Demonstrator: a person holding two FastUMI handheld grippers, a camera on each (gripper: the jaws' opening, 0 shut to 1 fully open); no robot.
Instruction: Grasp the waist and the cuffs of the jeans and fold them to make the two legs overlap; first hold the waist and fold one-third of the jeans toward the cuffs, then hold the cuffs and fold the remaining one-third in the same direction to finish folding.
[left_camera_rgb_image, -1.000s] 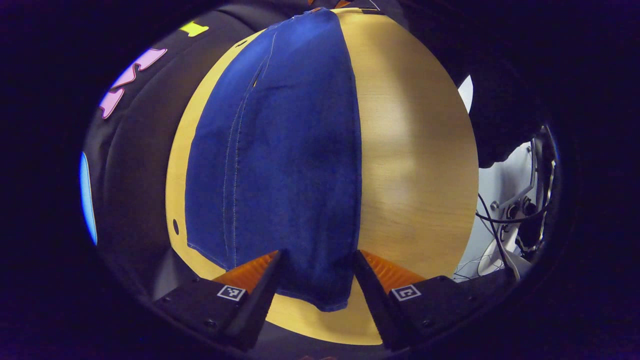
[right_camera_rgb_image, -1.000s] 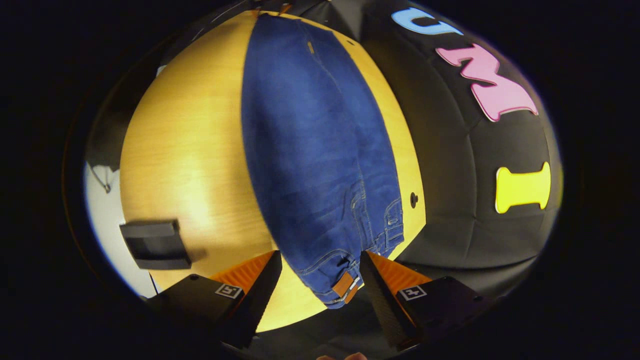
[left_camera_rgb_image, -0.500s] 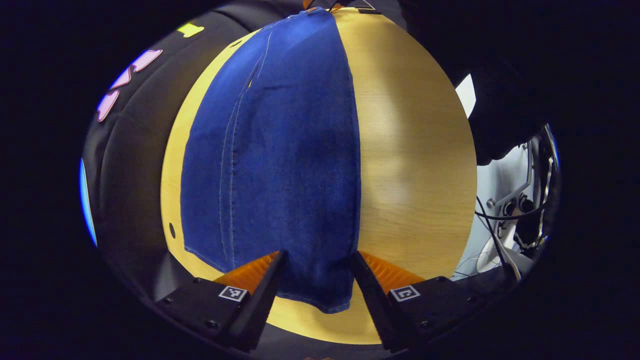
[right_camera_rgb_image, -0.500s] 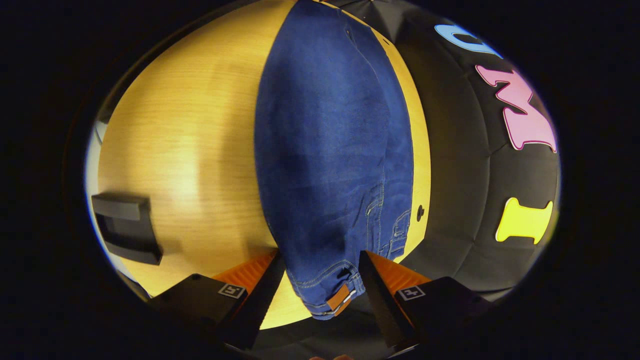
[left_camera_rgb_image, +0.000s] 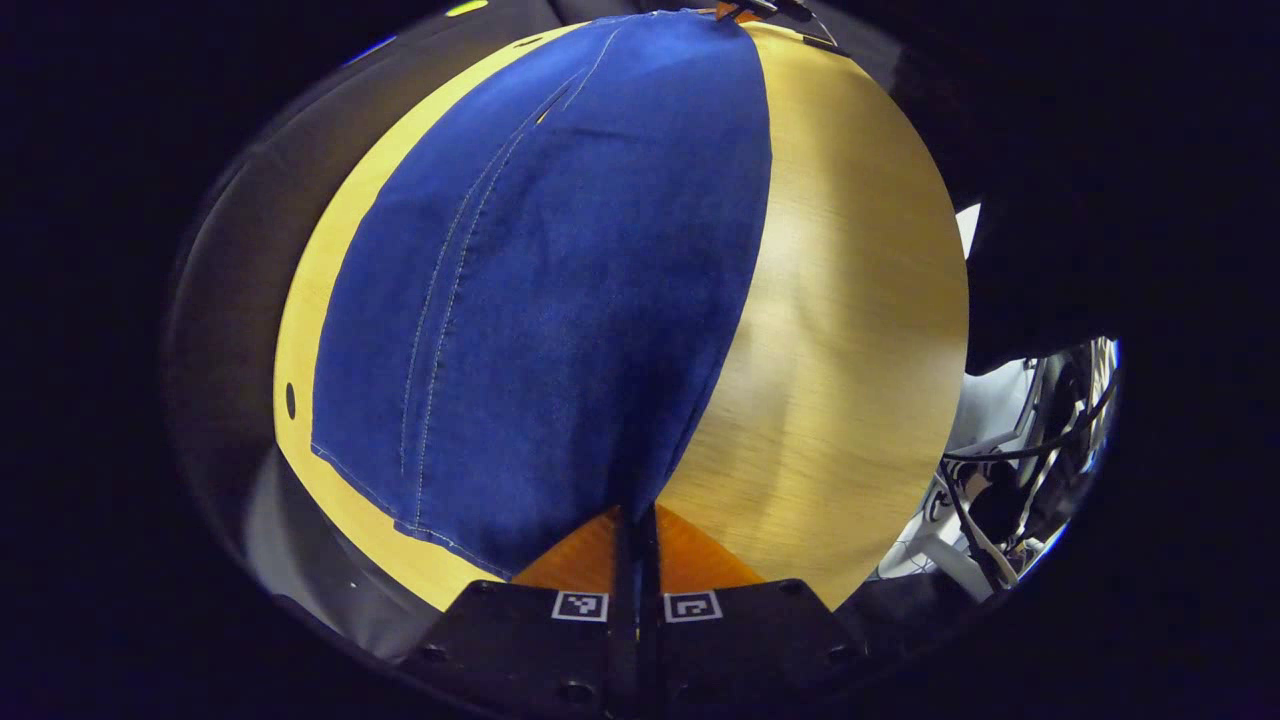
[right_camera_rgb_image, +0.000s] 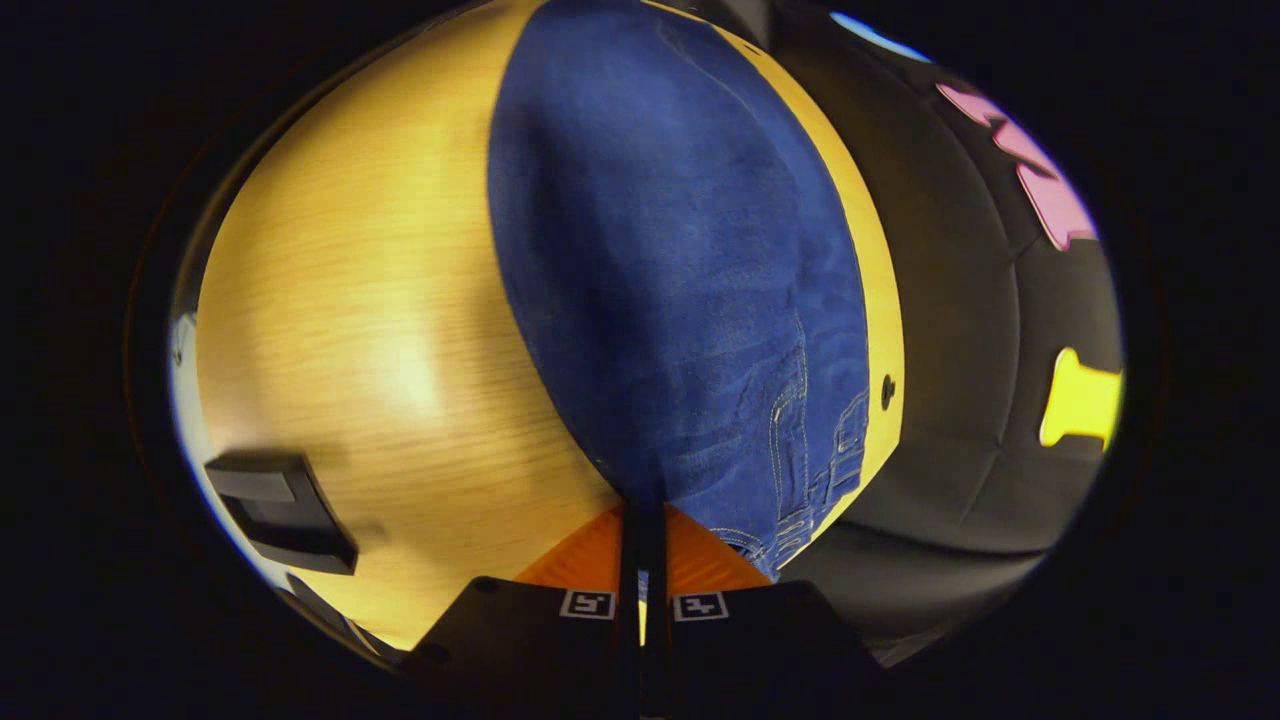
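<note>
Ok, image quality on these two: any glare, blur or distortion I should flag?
Left gripper view: fisheye bulges the jeans and wooden table; soft glare band on the wood, slight blur. Right gripper view: same bulge, a bright glare patch on the table, denim stitching still legible near the claw.

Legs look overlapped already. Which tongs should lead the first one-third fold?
The right tongs: they are shut on the waist end of the jeans, by the pocket stitching. The left tongs pinch the cuff end.
</note>
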